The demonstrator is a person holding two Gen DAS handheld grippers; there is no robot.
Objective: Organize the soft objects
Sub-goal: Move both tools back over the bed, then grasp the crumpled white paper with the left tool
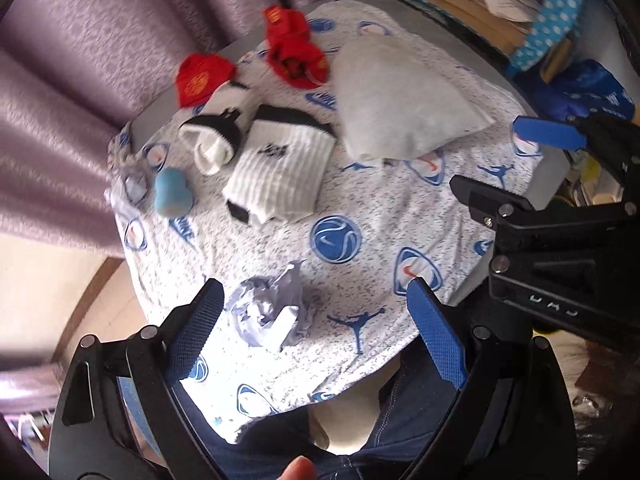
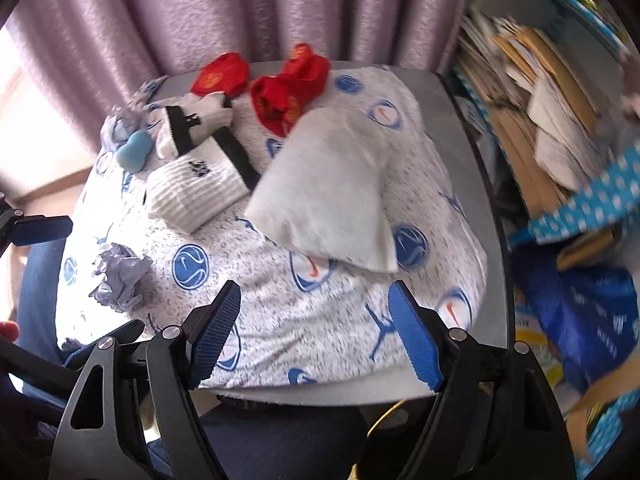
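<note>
So far little looks sorted: red socks [image 1: 294, 50], white socks [image 1: 280, 168], a grey pillow [image 1: 400, 100], a blue sponge [image 1: 171, 194] and a crumpled cloth [image 1: 268, 312] lie scattered on the table [image 2: 460, 128]. The left gripper [image 1: 316, 332] and right gripper [image 2: 316, 336] hover wide apart, empty.

Left gripper [image 1: 314, 320]: jaws spread wide, nothing between the blue pads, angled downward. Right gripper [image 2: 314, 330]: likewise wide apart and empty, to the right of the left one. A fingertip [image 1: 298, 469] shows at the frame's lower edge.
</note>
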